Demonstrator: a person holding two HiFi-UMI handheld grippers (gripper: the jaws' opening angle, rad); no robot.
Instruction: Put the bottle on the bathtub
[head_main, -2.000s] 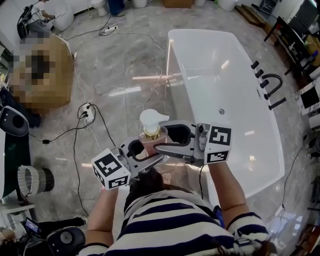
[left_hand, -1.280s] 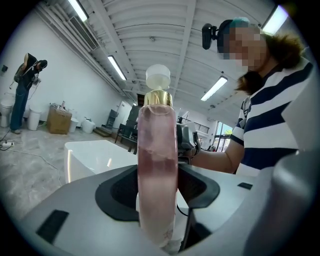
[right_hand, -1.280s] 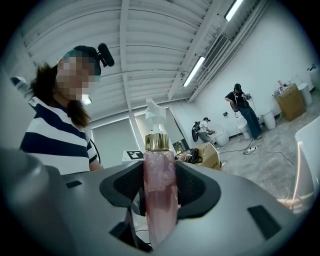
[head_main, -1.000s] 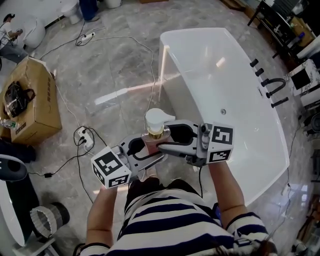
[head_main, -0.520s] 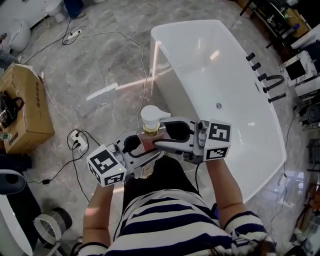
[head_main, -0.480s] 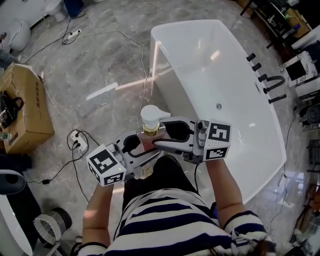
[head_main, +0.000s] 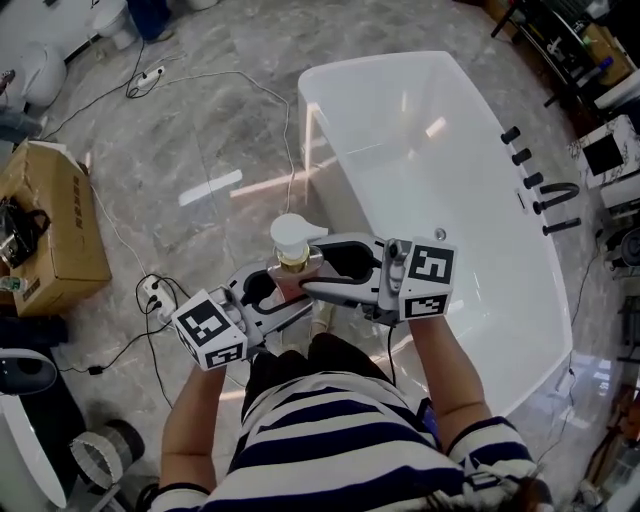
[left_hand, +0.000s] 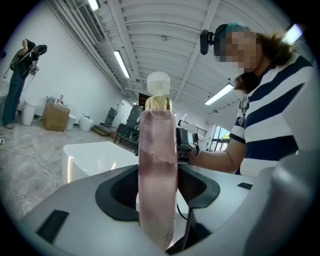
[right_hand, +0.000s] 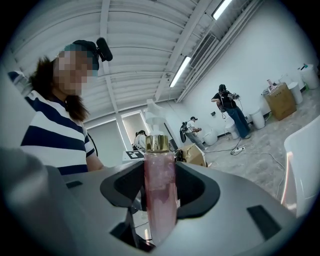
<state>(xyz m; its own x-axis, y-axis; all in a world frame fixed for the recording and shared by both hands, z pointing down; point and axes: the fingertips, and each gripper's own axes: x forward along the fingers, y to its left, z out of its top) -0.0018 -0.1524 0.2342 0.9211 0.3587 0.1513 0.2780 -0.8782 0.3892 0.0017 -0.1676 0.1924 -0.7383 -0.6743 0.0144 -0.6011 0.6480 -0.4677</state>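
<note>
A pink bottle with a gold collar and a white pump top stands upright between both grippers, in front of the person's chest. My left gripper and right gripper are each shut on its body from opposite sides. The bottle fills the middle of the left gripper view, clamped between the jaws of the left gripper. In the right gripper view the bottle is held the same way by the right gripper. The white bathtub lies just ahead and to the right; the bottle hangs over the floor beside its near left corner.
Black faucet fittings stand by the tub's far right rim. A cardboard box sits at the left, with a power strip and cables across the marble floor. A white-and-black device is at the lower left. Other people stand far off.
The view has shifted as the person moved closer to the tub's near end. Both grippers keep the same hold on the upright bottle.
</note>
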